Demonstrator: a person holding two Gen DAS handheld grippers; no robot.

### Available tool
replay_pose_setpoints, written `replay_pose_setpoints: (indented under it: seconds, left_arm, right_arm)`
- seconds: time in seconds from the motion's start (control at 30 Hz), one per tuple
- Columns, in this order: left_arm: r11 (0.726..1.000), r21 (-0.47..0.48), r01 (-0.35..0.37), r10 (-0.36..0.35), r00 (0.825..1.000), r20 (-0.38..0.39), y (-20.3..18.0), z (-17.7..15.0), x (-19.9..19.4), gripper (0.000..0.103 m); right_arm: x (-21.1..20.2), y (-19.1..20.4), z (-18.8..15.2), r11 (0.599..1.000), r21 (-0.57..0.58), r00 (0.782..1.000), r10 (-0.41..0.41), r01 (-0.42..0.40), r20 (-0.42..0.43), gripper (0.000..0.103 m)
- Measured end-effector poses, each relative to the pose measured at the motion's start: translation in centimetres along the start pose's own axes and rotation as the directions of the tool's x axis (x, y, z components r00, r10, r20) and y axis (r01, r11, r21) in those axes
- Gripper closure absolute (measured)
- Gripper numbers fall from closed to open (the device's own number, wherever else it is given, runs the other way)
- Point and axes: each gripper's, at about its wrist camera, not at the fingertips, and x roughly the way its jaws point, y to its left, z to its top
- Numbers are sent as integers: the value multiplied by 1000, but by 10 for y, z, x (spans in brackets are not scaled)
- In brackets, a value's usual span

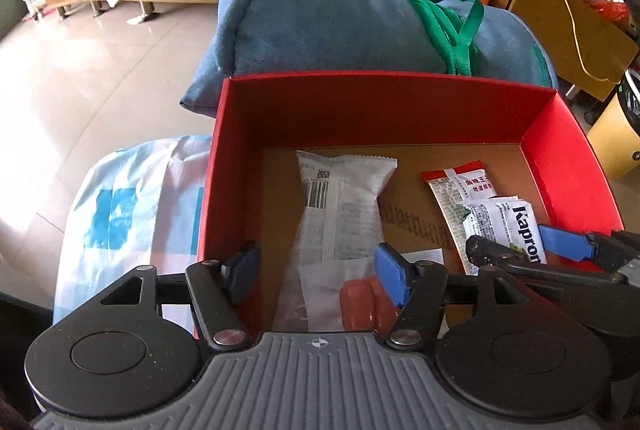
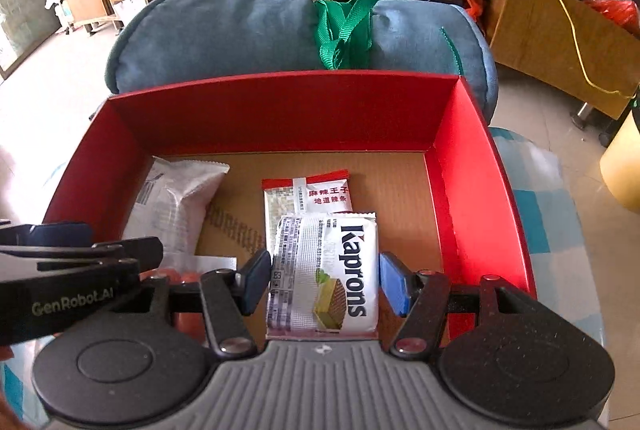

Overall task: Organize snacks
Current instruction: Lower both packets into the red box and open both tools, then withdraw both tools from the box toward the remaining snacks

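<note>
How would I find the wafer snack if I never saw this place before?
Look in the red box in front of the blue cushion. The Kaprons wafer packet lies toward the right, overlapping a red-topped snack packet. It alone has big black letters and a wafer picture.

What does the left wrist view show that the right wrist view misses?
Only the left wrist view shows the open left gripper over the long grey-white snack packet, barcode visible.

Only the right wrist view shows the white Kaprons wafer packet's full face, lying between the open right gripper's fingers; whether they touch it is unclear.

Both show the red cardboard box, the red-and-white spicy strip packet partly under the Kaprons, and the blue-grey cushion beyond.
</note>
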Motion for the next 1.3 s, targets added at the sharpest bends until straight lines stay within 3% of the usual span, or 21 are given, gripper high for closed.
replay_pose_setpoints:
  seconds: [0.37,1.3]
  left_arm:
    - [1000,7,-3,3,1000,28,0,-1,-12,18]
    - [999,-25,40,-39,998,55,21,-15,-53,15]
  right_arm:
    - [-11,-8,0,1000,22,1000,-15,15,19,36]
    - [-61,-1,-6,1000,10,996,2,-2,91,33]
